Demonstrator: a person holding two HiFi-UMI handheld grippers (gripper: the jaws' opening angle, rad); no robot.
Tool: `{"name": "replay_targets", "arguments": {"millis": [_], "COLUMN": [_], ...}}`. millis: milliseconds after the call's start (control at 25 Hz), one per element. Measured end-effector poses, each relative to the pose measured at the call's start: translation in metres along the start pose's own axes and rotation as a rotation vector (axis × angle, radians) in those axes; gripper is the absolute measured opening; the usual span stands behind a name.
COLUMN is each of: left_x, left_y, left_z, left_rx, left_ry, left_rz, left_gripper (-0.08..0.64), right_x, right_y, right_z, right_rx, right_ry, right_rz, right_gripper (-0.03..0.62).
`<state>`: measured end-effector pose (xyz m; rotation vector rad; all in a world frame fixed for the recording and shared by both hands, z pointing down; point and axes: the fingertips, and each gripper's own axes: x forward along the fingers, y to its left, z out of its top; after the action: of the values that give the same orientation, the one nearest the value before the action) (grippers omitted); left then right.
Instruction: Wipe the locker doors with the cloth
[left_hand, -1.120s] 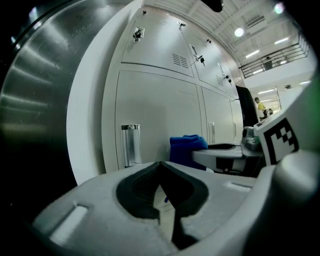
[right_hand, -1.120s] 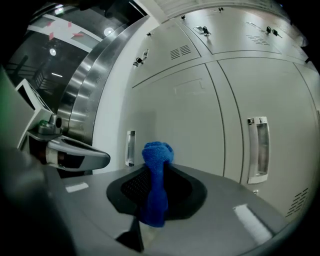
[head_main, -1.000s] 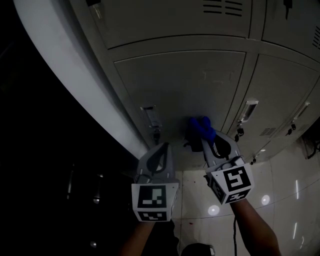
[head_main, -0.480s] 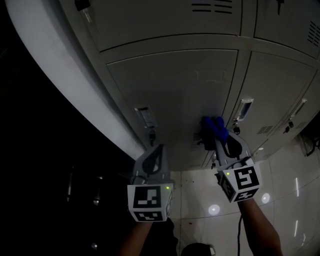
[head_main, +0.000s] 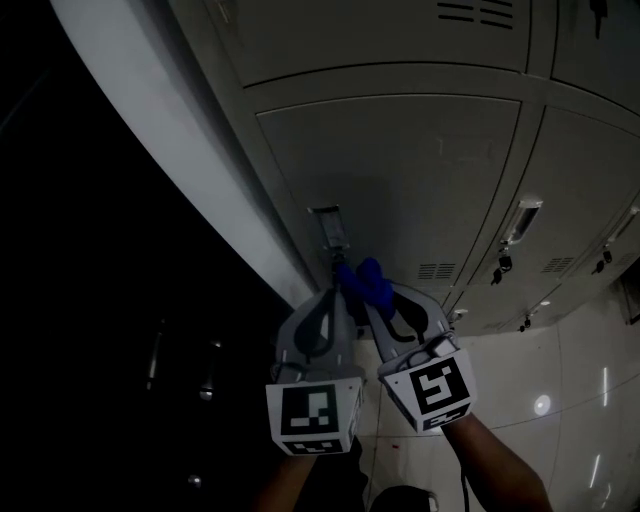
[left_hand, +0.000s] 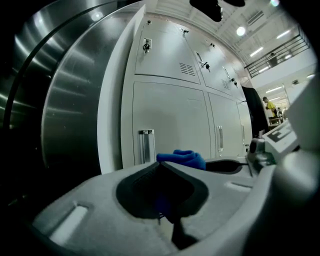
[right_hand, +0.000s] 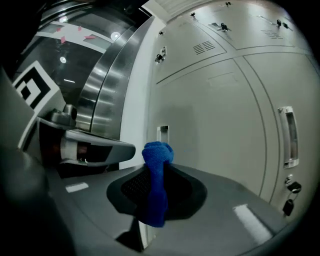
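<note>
The cloth (right_hand: 156, 175) is clamped in the closed jaws of the right gripper (head_main: 368, 294), its long axis lying along them, so the bunched end juts straight at the door (head_main: 420, 170) — low down, just beside the handle (head_main: 329, 229). Whether it is pressed on the metal cannot be told. The left gripper (head_main: 337, 292) is held close alongside, jaws together on nothing — the wipe is judged to be the right's.

Left gripper (head_main: 338, 291), right gripper (head_main: 373, 297): fingers (head_main: 322, 322) closed.
</note>
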<state>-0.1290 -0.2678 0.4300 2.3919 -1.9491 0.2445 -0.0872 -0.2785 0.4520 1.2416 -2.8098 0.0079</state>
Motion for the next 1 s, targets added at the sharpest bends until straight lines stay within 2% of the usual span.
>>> {"name": "replay_targets", "arguments": {"millis": [160, 400, 600, 1000], "left_x": [-0.003, -0.001, 0.003, 0.010], "left_y": [0.007, 0.014, 0.013, -0.002], "left_z": [0.004, 0.001, 0.000, -0.008], "left_rx": [-0.011, -0.001, 0.000, -0.010], "left_ry": [-0.027, -0.027, -0.019, 0.024], "left_rz": [0.013, 0.012, 0.008, -0.026], "left_gripper": [0.003, 0.003, 0.003, 0.003], "right_x": [0.022, 0.045, 0.041, 0.006], "right_y": [0.022, 0.029, 0.027, -0.032], "right_z": [-0.009, -0.023, -0.033, -0.037], "right_rx": [0.004, 0.017, 0.023, 0.022], "right_ry": [0.002, 0.017, 0.040, 0.061], "right_rz": [0.048, 0.058, 0.065, -0.063], "right_gripper": [0.058, 0.058, 0.058, 0.058]}}
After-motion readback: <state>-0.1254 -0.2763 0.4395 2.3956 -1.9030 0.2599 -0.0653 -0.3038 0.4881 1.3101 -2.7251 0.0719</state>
